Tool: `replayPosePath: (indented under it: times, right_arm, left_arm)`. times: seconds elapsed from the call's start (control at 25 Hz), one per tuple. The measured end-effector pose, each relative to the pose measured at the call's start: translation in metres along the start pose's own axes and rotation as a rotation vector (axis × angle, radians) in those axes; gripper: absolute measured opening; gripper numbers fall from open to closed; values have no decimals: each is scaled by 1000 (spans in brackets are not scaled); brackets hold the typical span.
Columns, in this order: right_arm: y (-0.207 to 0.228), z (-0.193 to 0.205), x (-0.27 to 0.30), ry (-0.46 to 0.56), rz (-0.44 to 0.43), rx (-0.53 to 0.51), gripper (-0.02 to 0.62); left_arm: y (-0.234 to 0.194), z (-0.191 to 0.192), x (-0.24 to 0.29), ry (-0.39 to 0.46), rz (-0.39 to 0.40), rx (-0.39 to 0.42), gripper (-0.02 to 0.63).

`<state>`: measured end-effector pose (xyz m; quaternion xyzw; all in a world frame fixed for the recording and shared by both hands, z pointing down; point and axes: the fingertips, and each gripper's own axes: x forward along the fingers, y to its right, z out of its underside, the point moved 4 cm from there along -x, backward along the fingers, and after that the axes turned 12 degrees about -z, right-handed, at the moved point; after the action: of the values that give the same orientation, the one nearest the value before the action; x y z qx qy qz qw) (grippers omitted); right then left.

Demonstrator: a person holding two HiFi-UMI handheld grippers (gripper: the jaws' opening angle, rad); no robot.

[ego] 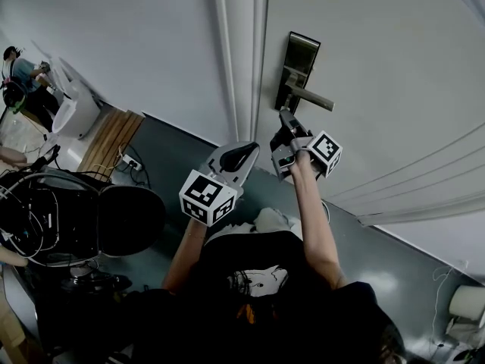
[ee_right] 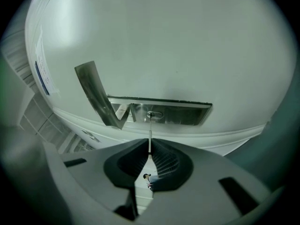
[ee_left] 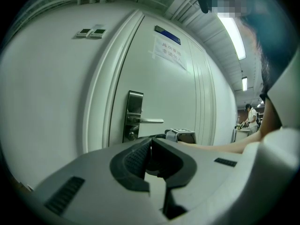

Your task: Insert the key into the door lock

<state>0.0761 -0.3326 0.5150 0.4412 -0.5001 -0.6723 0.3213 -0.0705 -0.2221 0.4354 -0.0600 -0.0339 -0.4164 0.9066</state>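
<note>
Right tool (ee_right: 150,150): jaws clamped on a thin key (ee_right: 150,136), whose blade points at the keyhole (ee_right: 153,115) in the steel lock plate (ee_right: 187,112), beside the lever handle (ee_right: 96,95). The tip meets the keyhole; depth of entry cannot be made out. Left tool (ee_left: 151,145): jaws closed together on nothing, apart from the door (ee_left: 154,93).

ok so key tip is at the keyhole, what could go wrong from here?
1. The right gripper holds the key with its thin blade sticking out past the jaw tips; an off-axis push at the keyhole could twist or slip it.
2. The lever handle sits close beside the keyhole, so the gripper may bump it moving in.
</note>
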Motion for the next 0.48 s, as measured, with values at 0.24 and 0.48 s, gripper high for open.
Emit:
replayPosePath:
  times: [0.24, 0.48]
  right_arm:
    - [9, -11, 8, -3, -7, 40, 20]
    - [8, -10, 11, 35, -40, 107, 20]
  left_arm:
    - [1, 4, 8, -15, 9, 8, 12]
    - [1, 1, 12, -16, 14, 13, 12]
